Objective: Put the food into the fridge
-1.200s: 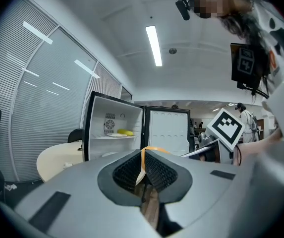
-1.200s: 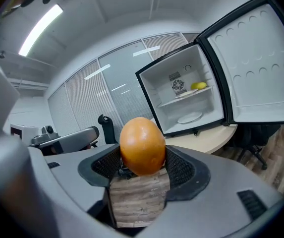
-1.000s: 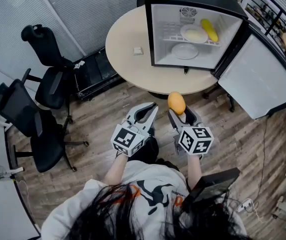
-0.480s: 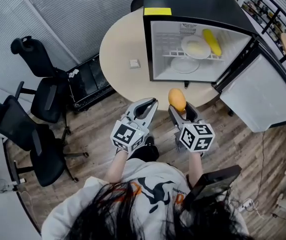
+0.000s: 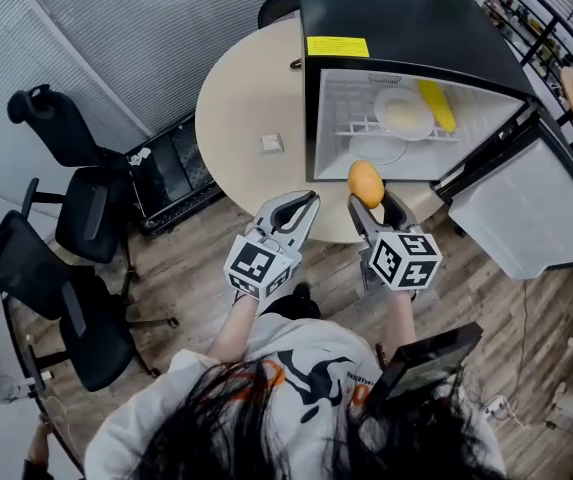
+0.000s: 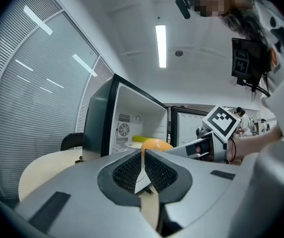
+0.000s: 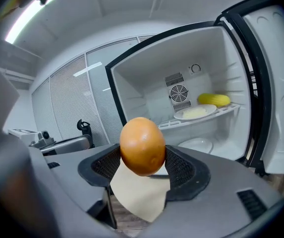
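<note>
**Orange fruit gripped in right gripper, in front of the open fridge**

The orange fruit [image 5: 366, 183] sits between the jaws of your right gripper [image 5: 374, 201]. Both pads press its sides, with the jaws set wide around it. In the right gripper view the orange fruit [image 7: 142, 145] is upright and sticks up above the pads. It is held in the air over the near edge of the round table [image 5: 246, 108], just in front of the fridge [image 5: 406, 28] opening and not inside it.

Your left gripper [image 5: 299, 204] is beside the right one, near but apart. Its jaws are closed together with nothing between them, as the left gripper view [image 6: 142, 158] shows.

The fridge stands on the table with its door [image 5: 526, 218] swung out to your right. On the wire shelf there is a plate [image 5: 404, 114] with pale food, and a long yellow food [image 5: 438, 105] lies beside it. A second plate [image 5: 378, 150] sits on the fridge floor below.

A small white item [image 5: 272, 144] lies on the table left of the fridge. Two black chairs [image 5: 76, 168] stand well apart to your left, on the wood floor [image 5: 196, 268].
</note>
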Tool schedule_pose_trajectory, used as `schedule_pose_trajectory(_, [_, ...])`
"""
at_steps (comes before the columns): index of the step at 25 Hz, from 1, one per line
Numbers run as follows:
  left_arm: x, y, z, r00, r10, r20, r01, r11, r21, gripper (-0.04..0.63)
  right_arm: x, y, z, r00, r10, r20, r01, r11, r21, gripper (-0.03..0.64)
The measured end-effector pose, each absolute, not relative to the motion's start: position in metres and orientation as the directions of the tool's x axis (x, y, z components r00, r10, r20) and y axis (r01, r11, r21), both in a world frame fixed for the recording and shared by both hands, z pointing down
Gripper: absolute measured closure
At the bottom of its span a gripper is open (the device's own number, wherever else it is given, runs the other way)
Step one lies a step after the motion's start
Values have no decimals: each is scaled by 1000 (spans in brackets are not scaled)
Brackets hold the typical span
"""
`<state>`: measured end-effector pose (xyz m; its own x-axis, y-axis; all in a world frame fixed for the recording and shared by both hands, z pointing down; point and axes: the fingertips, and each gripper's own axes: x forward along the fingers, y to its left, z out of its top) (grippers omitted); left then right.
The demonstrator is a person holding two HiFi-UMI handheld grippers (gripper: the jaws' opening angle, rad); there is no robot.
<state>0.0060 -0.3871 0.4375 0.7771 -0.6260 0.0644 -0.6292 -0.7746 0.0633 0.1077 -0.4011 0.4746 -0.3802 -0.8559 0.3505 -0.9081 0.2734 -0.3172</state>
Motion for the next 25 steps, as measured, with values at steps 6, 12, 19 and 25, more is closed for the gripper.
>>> schedule_pose_trajectory(6, [1,-408,438,791,-609,52,-611,-789,67,580,117,-456,454,-341,-880,331,-934,275,-230,324])
schedule_pose_trajectory(12, [0,-422,438,801,-597,43,-599,-798,76,580,121,-506,442,-323,-880,347,-946,299,-124,324])
schedule_pose_trajectory(19, [3,-425,441,815,-578,43,-580,-810,83,580,125,-562,446,-316,-848,425,-938,348,-3,324])
schedule_pose_trajectory(25, [8,-424,440,824,-564,46,-566,-821,78,580,113,-602,458,-298,-817,494,-891,424,163,324])
